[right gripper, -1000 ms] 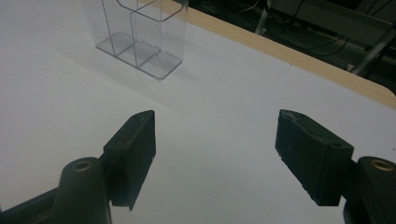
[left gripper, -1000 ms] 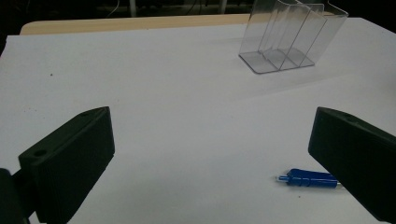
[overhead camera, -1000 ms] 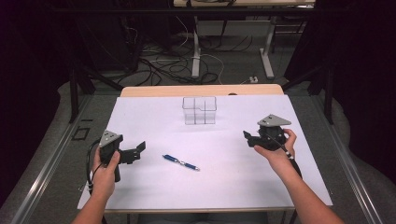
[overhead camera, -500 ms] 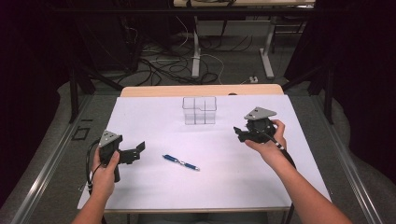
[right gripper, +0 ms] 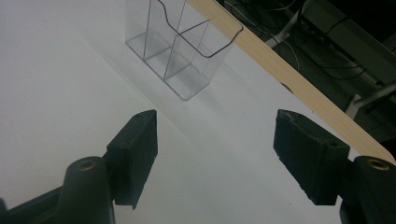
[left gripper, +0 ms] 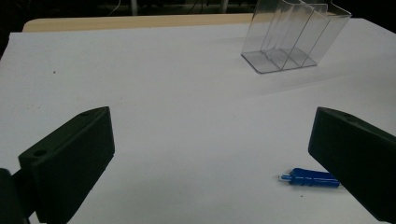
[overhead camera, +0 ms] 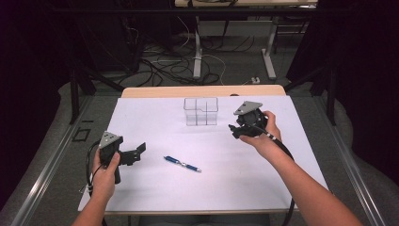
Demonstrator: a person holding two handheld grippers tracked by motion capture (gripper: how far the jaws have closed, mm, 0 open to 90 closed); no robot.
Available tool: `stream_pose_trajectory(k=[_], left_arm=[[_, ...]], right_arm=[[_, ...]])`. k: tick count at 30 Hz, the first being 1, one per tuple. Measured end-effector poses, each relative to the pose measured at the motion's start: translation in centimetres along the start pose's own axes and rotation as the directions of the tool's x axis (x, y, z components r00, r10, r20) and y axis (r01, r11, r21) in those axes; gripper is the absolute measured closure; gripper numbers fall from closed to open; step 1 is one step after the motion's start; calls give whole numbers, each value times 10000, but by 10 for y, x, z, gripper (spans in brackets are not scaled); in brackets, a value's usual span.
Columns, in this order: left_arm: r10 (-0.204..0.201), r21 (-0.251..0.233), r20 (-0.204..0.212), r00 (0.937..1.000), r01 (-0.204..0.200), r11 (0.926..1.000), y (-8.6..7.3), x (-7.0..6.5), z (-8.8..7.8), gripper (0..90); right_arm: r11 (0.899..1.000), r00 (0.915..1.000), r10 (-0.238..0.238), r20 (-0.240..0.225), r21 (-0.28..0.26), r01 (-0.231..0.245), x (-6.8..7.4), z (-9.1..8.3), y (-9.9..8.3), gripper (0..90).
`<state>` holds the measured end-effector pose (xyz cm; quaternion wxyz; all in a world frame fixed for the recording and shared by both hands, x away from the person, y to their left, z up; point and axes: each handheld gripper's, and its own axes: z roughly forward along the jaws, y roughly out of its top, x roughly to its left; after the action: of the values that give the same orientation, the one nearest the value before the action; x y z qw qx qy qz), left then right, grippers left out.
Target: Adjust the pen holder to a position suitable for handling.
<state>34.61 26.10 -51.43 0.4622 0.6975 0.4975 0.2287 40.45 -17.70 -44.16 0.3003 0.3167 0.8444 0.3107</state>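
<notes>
Here's the right tool, held above the white worktop just to the right of the clear plastic organizer, jaws spread apart with nothing between them; in the right gripper view the organizer stands upright ahead of those open jaws, its dividers plain to see, close to the worktop's wooden far edge. Over on the near left, the left tool sits low over the sheet, jaws wide open and empty, pointing toward the middle. The blue pen lies flat on the worktop between the two hands, near the left tool and well apart from the organizer; in the left gripper view the pen peeks out just beside the right-hand jaw, untouched, with the organizer farther off
</notes>
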Motion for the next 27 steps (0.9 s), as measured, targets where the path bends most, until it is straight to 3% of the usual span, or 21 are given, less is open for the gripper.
stream_pose_trajectory(k=[12, 20, 23, 26, 27], left_arm=[[-14, 37, 3, 10000, 14, 10000, 0, 1, 0, 4], [-38, 67, -12, 10000, 38, 10000, 0, 2, 1, 4], [-41, 76, 0, 10000, 41, 10000, -1, 2, 1, 4], [-69, 88, 10, 10000, 69, 9999, -1, 2, 0, 4], [-74, 114, 19, 10000, 74, 9999, 0, 2, 0, 4]], right_arm=[[9944, 9951, -959, -262, 430, 969, 1, 14, 18, 311], [9769, 9802, -1866, -666, 933, 1923, 6, 24, 32, 311], [9726, 9775, -1987, -712, 1088, 2056, 8, 28, 38, 325], [9619, 9666, -2370, -973, 1161, 2475, 9, 32, 43, 357], [9619, 9666, -2370, -973, 1161, 2475, 9, 32, 43, 357]])
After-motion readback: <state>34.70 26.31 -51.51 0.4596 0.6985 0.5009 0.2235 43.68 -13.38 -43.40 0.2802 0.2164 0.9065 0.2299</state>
